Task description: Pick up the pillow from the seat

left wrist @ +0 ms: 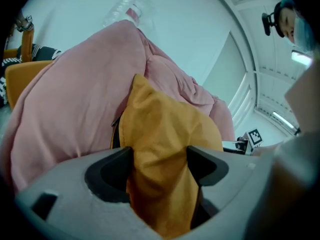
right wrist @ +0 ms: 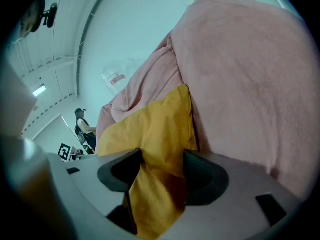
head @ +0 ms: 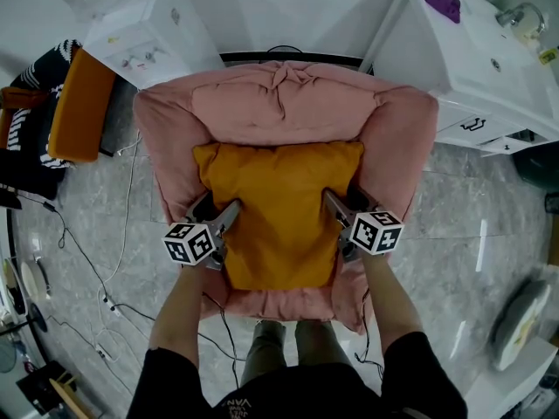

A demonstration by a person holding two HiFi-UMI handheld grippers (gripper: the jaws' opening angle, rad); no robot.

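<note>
An orange pillow [head: 279, 208] lies on the seat of a pink armchair [head: 288, 94]. My left gripper [head: 225, 216] is at the pillow's left edge and my right gripper [head: 336, 206] at its right edge. In the left gripper view the pillow [left wrist: 165, 134] fills the gap of the left gripper [left wrist: 159, 164], whose jaws stand wide and do not visibly squeeze it. In the right gripper view the right gripper [right wrist: 161, 166] pinches a fold of the pillow [right wrist: 155, 129] between its jaws. The pink armrest [right wrist: 250, 84] rises right beside it.
The armrests hem in both grippers. An orange-cushioned chair [head: 79, 103] stands at the left, a white box [head: 148, 33] behind it. A white cabinet [head: 489, 59] with a purple item [head: 443, 3] stands at the right. Cables [head: 96, 278] trail over the floor at the left.
</note>
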